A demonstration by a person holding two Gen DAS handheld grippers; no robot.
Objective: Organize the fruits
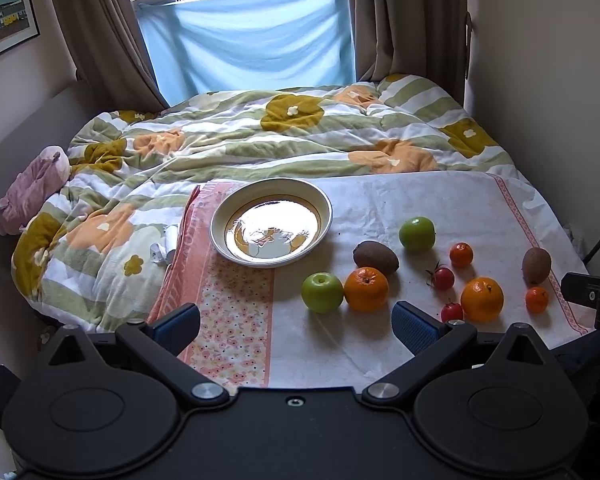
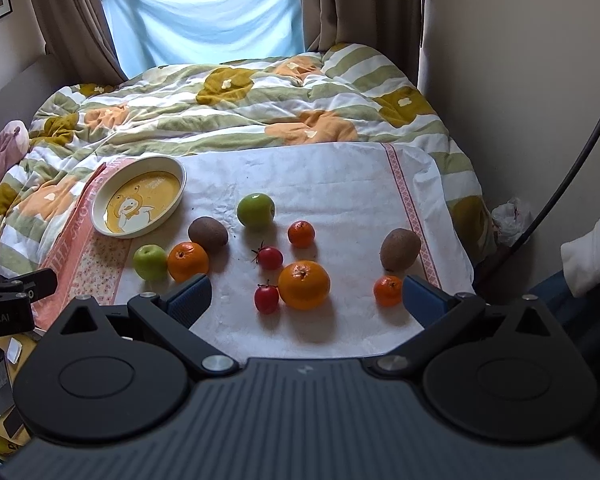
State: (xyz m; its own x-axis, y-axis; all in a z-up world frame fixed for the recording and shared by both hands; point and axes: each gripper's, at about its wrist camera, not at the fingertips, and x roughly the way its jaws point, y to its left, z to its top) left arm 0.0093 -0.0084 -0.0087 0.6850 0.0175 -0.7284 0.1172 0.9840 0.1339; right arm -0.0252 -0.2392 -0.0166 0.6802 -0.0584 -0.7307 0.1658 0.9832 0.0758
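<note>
We hold our left gripper (image 1: 296, 326) wide open and empty, hovering low at the near edge of the cloth (image 1: 400, 200), with the near apple (image 1: 322, 292) and an orange (image 1: 366, 289) just ahead of its spread fingers. Our right gripper (image 2: 306, 300) is equally wide and empty, framing the big orange (image 2: 304, 285) and a cherry tomato (image 2: 266, 298). We judge nothing has been sorted yet: the bowl (image 2: 100, 216) is bare, likely set at the cloth's left end to receive the fruit scattered to its right, including kiwis (image 2: 400, 250) and mandarins (image 2: 387, 290). The cloth lies over a soft flowered duvet (image 1: 260, 136) on a bed, so round fruit may roll. Beyond are curtains (image 1: 96, 28) and a window with blue fabric (image 1: 252, 48).
</note>
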